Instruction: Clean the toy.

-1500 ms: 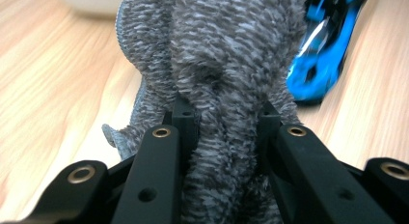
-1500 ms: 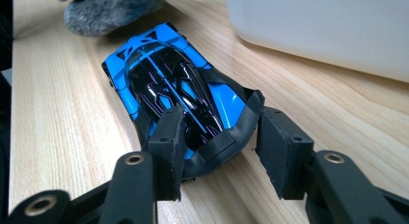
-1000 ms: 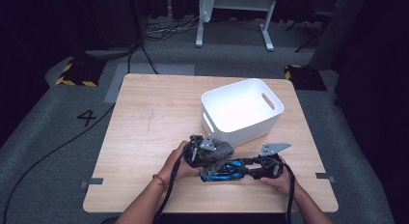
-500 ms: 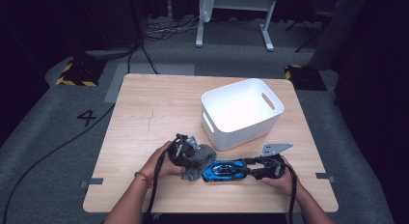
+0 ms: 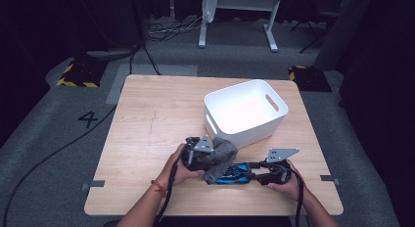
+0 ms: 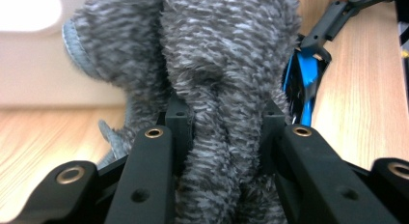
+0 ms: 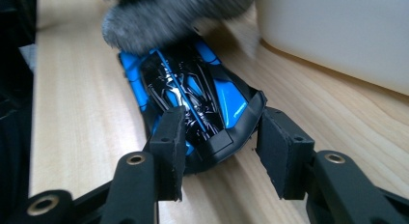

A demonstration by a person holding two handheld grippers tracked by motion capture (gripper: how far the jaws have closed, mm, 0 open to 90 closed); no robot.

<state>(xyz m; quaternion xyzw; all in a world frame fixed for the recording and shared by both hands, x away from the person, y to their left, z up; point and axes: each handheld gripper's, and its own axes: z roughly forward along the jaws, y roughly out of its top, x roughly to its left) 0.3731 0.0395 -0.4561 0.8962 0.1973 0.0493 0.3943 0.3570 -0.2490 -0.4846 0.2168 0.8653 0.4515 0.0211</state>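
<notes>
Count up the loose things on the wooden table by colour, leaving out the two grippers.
White: 1, the white plastic bin with handle slots
Grey: 1, the fuzzy grey cloth, clamped in the left gripper
Blue and black: 1, the glossy blue-and-black toy car, gripped at its end by the right gripper
Total: 3

High view overhead, both tool views close, sharing blue toy car [image 5: 234, 174]

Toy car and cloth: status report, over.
Left gripper clamped on grey cloth, jaws just eased slightly. Right gripper holding blue toy car on table. Cloth touching car. White bin close behind.
</notes>
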